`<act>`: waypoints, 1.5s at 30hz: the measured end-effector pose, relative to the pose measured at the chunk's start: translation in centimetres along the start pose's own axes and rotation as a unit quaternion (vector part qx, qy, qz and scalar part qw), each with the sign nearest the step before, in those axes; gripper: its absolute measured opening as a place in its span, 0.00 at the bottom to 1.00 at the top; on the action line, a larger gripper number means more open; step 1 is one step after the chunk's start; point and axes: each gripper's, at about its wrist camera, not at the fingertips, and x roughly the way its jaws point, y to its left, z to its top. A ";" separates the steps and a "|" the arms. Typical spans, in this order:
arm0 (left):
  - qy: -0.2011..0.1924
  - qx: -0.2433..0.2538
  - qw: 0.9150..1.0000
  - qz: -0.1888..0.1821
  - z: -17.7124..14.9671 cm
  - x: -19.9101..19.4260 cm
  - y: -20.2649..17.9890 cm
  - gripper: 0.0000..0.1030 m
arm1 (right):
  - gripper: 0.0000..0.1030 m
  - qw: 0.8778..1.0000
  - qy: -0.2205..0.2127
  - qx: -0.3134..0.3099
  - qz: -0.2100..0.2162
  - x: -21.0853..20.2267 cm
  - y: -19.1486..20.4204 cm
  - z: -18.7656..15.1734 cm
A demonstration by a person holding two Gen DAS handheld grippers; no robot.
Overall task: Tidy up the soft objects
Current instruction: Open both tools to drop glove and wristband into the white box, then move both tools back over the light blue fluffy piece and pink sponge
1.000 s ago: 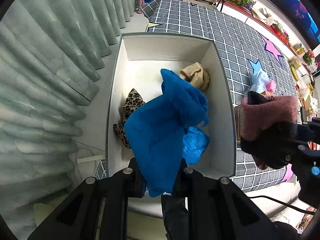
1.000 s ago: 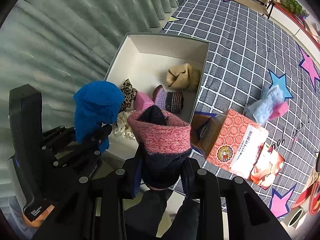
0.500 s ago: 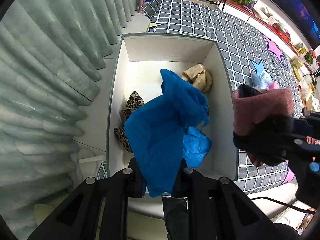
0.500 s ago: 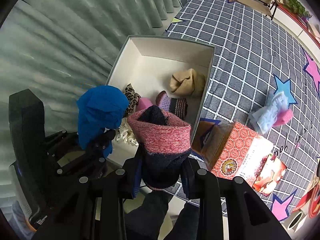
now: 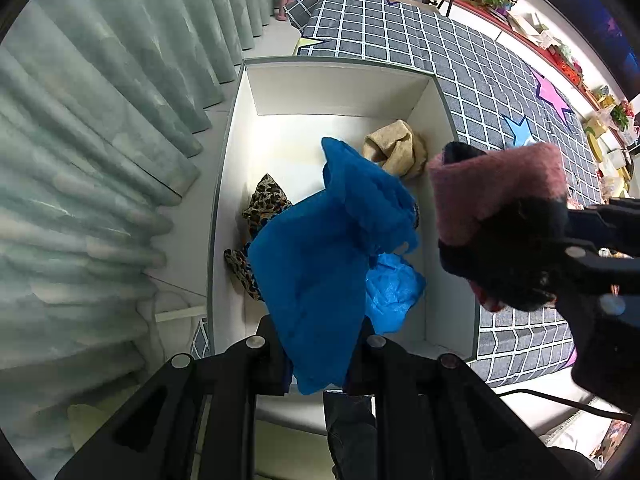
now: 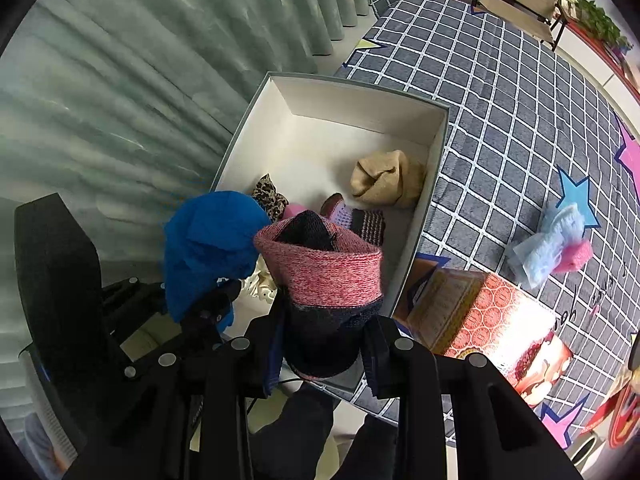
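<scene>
The left tool [image 5: 322,354] is clenched on a bright blue crumpled cloth [image 5: 320,248], which hangs above the near half of the open white cardboard box with grey outer walls [image 5: 336,90]. The right tool [image 6: 326,346] grips a rolled knitted sock with a pink cuff and dark navy body [image 6: 320,272], held over the box's near right corner; in the left wrist view the same sock [image 5: 496,200] sits above the box's right wall.

Inside the box lie a tan folded knit piece [image 6: 386,180] at the far right, a leopard-print fabric piece [image 5: 266,200] by the left wall, a striped purple and brown sock [image 6: 360,220] near the middle, a pink soft item [image 6: 294,211] beside it, and a cream lacy item [image 6: 258,280] at the near end.

The box stands on a grey rug with a white grid and coloured stars [image 6: 520,92]. To its right on the rug are an orange patterned tissue box [image 6: 480,312] and a pale blue and pink fluffy bundle [image 6: 552,236], well apart from the white box. Green pleated curtains [image 5: 80,140] hang on the left.
</scene>
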 end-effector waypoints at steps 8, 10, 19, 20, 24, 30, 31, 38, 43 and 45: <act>0.000 -0.010 1.000 0.009 -0.2 0.1 0.2 0.36 | 0.34 1.000 -0.002 0.000 0.012 0.3 -0.1 0.0; -0.002 -0.012 1.000 0.014 -0.2 0.1 0.2 0.52 | 0.47 1.000 0.000 0.003 0.017 0.4 -0.3 0.0; -0.007 -0.049 0.998 -0.029 0.3 -0.2 0.6 0.89 | 0.78 0.998 -0.022 0.054 0.026 -1.2 -2.7 0.1; -0.006 -0.048 0.998 -0.038 0.5 -0.2 0.5 0.90 | 0.91 0.997 -0.026 0.061 0.026 -1.6 -3.2 0.0; -0.016 -0.044 0.996 -0.076 1.5 -1.2 -0.2 1.00 | 0.97 0.994 -0.050 0.088 0.039 -3.5 -5.3 -0.4; -0.029 -0.017 0.995 -0.097 3.6 -2.4 -2.9 1.00 | 0.97 0.984 -0.083 0.157 0.016 -6.4 -12.0 -1.7; -0.029 -0.008 0.995 -0.098 4.0 -2.5 -3.8 1.00 | 0.97 0.981 -0.084 0.176 0.010 -6.6 -13.6 -2.1; -0.014 0.031 0.994 -0.103 5.6 -2.3 -8.6 1.00 | 0.97 0.943 -0.054 0.327 -0.033 -4.7 -24.8 -5.2; -0.003 0.042 0.995 -0.090 6.6 -2.0 -11.0 1.00 | 0.97 0.929 -0.035 0.364 -0.055 -1.7 -29.5 -4.9; 0.000 0.045 0.996 -0.082 7.0 -1.9 -11.7 1.00 | 0.97 0.926 -0.031 0.374 -0.049 -0.5 -30.9 -4.2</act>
